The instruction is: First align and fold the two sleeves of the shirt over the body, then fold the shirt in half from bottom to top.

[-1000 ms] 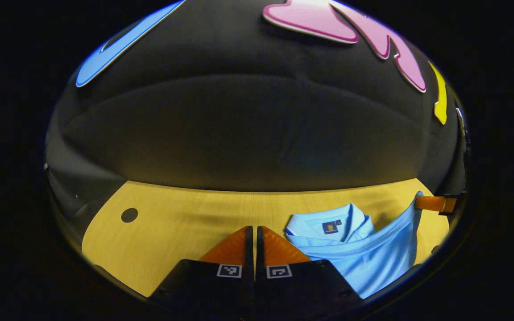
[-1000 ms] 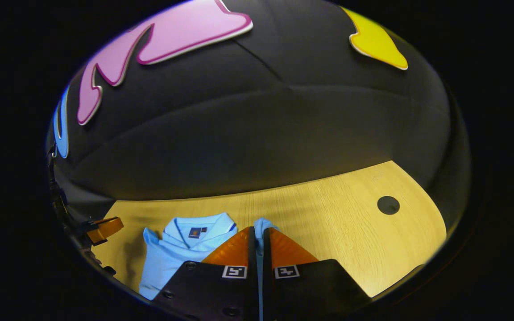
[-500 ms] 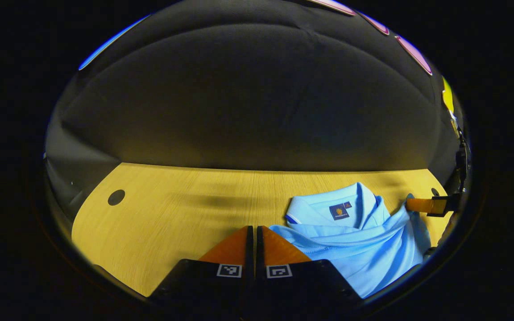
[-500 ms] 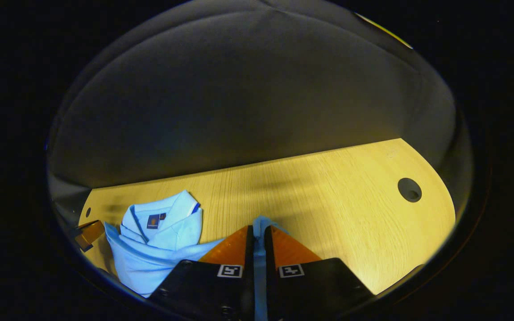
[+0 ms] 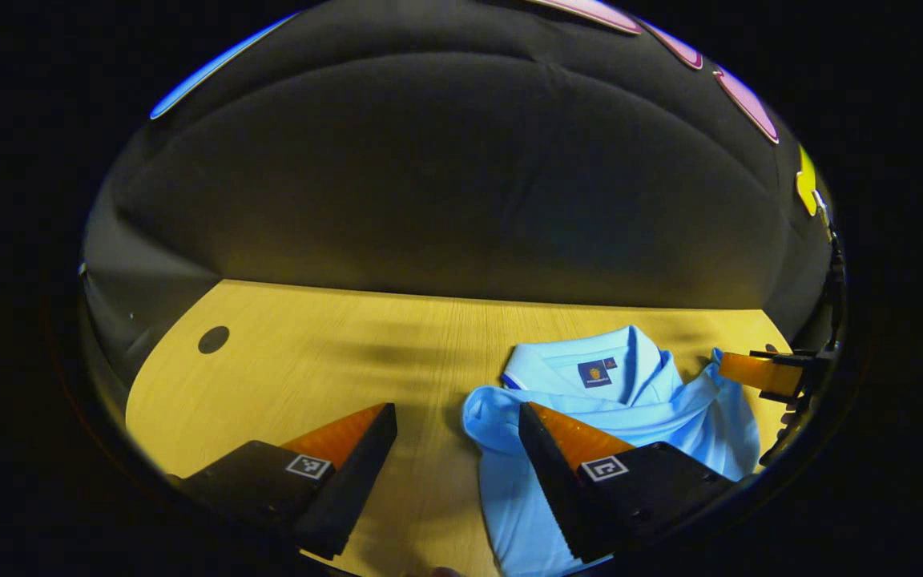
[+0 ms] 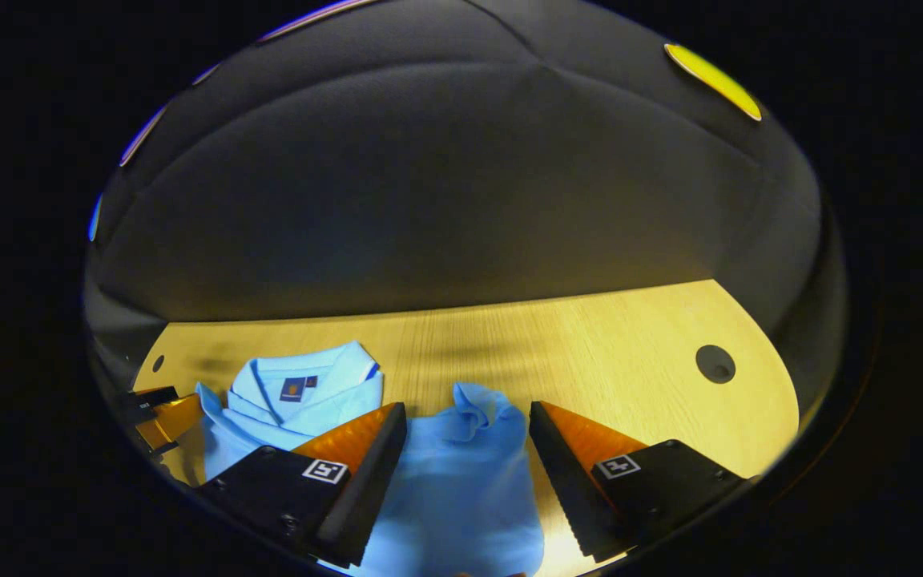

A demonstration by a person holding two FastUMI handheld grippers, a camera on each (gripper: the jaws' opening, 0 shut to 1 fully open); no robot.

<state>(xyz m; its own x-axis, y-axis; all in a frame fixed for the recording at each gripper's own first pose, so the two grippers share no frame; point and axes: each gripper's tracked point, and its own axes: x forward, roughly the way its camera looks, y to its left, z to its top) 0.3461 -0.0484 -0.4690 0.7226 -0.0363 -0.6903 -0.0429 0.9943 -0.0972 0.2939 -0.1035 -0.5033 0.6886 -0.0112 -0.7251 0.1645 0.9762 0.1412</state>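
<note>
Table (image 5: 309,353): pale wood, with a round hole (image 5: 213,340) well off to one side of the shirt.

Shirt (image 5: 630,401): light blue polo, lying on the table, collar (image 5: 590,365) at the far end and its label showing. The cloth is bunched just below the collar, not flat.

Left gripper (image 5: 453,429): half a second ago its jaws were pressed together; now they stand wide apart, holding nothing, with the shirt's near edge rumpled beside one finger.

Right gripper (image 6: 468,425): it was pinching a fold of cloth; now it too is spread wide and the cloth lies loose on the table between its fingers, a small crumpled tip (image 6: 477,401) at the front.

Judgement: both have just let go, so the bottom-to-top fold looks laid down. Edges look uneven near the collar and may want smoothing.
</note>
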